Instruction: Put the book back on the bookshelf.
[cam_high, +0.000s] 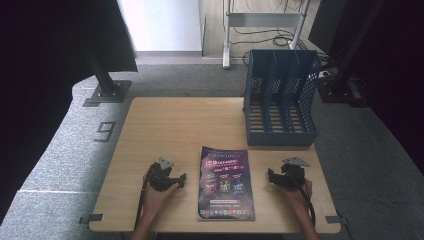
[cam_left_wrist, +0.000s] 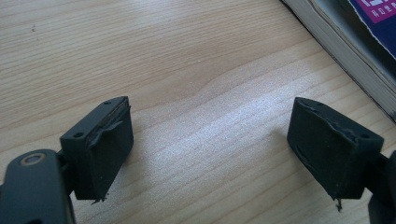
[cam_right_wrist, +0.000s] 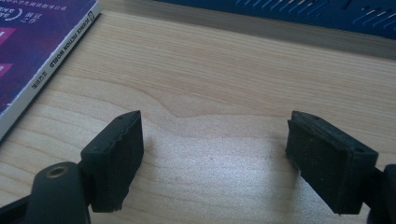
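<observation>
Magazine (cam_high: 226, 184): lies flat, cover up, on the near middle of the worktop (cam_high: 170, 125), between my two hands; I judge it the thing to be handled, since nothing else lies loose here.
Spine (cam_right_wrist: 56, 65): faces my right side, with printed lettering along it; the page edges (cam_left_wrist: 345, 56) face my left.
Left tongs (cam_high: 172, 180): just left of the magazine, apart from it, low over bare wood; jaws spread wide with nothing between them, probably waiting to take the page-edge side.
Right tongs (cam_high: 278, 178): right of the magazine, clear of it; jaws likewise spread wide and empty, angled toward the far edge.
File rack (cam_high: 280, 95): blue, upright, slotted, on the far right corner of the worktop, well apart from the magazine; its open compartments face me, so I judge it the likely destination.
Hands: one on each side, a fair start for a two-sided lift.
</observation>
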